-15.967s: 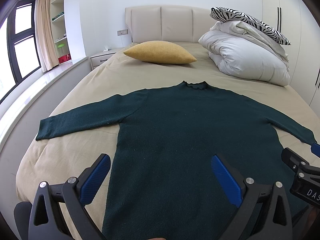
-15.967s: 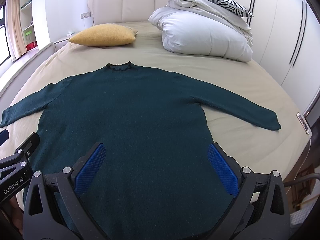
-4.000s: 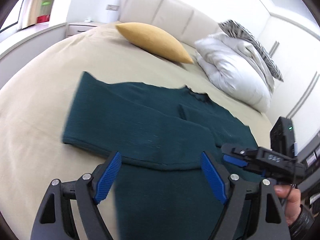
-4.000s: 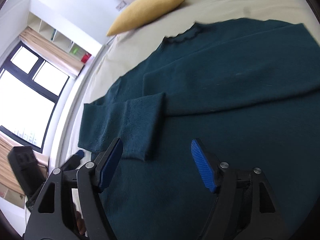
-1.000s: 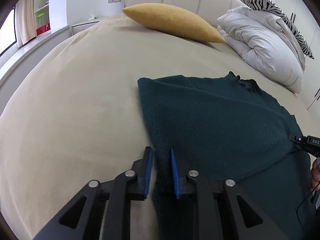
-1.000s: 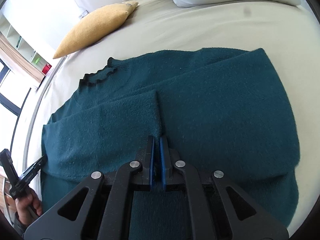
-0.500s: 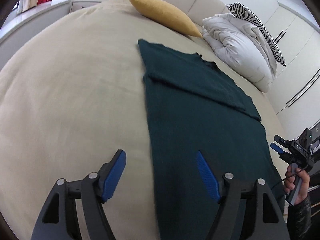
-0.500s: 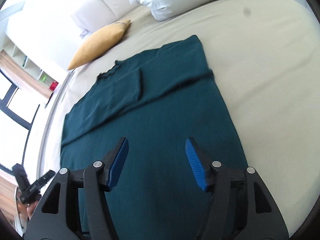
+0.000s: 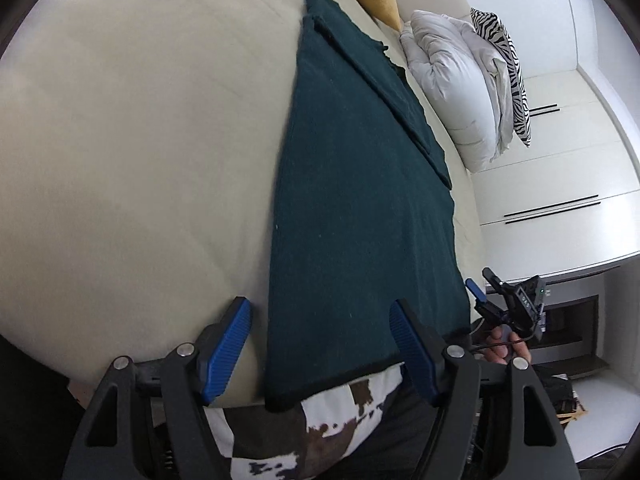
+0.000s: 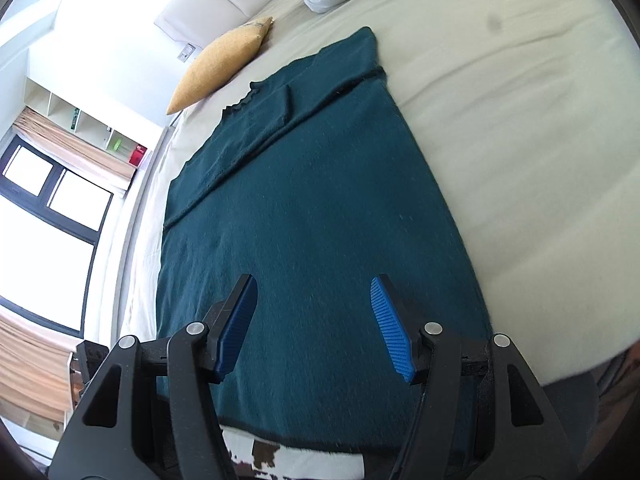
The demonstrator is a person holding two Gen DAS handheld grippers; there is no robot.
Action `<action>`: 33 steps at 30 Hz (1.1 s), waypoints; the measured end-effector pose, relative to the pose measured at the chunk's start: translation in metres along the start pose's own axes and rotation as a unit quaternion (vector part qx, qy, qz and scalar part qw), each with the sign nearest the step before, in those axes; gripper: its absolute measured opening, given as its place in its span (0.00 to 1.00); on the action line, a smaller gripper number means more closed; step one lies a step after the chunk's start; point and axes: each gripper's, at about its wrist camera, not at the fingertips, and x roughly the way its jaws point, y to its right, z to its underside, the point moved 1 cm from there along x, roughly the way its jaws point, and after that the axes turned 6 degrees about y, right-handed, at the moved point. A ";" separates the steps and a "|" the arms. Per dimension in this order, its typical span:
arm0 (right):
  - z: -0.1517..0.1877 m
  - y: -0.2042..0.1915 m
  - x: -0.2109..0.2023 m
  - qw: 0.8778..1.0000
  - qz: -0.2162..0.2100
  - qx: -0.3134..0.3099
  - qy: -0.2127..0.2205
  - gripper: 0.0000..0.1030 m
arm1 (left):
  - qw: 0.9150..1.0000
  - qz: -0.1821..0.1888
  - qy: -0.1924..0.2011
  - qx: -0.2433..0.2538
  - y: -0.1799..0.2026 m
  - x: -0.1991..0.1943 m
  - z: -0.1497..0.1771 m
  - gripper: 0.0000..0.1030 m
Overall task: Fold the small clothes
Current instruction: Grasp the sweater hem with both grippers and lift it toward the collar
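Note:
A dark green sweater [image 9: 360, 208] lies flat on the beige bed [image 9: 140, 140], both sleeves folded in across its chest, hem at the near edge. It also shows in the right wrist view [image 10: 312, 208]. My left gripper [image 9: 320, 344] is open and empty, over the hem's left corner. My right gripper [image 10: 312, 320] is open and empty, above the lower right part of the sweater. The right gripper also shows at the right of the left wrist view [image 9: 508, 304].
A yellow pillow [image 10: 220, 64] and a white duvet [image 9: 460, 88] with a zebra pillow [image 9: 508, 76] lie at the head of the bed. A window [image 10: 44, 208] and shelves are on the left. White wardrobes [image 9: 560, 160] stand on the right.
Both grippers, shut on the folded sleeves a second ago, opened and pulled back to the hem end. The sleeves stay folded on the chest.

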 end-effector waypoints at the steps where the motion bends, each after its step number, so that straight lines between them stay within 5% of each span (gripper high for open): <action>1: 0.002 0.003 -0.004 1.000 0.000 0.003 -0.001 0.56 | 1.000 0.007 -0.007 -0.012 -0.002 0.002 -0.001 0.70; 7: 0.010 0.024 -0.025 1.000 0.001 0.027 -0.006 0.56 | 0.996 0.038 -0.034 -0.076 -0.019 0.005 -0.003 0.55; 24: 0.021 0.056 -0.062 0.996 0.052 0.050 -0.050 0.56 | 0.998 0.004 -0.050 -0.049 -0.019 0.008 0.008 0.12; 29: 0.026 0.062 -0.044 0.992 0.070 0.047 -0.089 0.56 | 0.998 -0.003 -0.047 -0.041 -0.018 0.007 0.008 0.08; 33: 0.028 0.061 -0.034 0.991 0.067 0.042 -0.112 0.46 | 0.998 -0.005 -0.046 -0.034 -0.018 0.006 0.010 0.08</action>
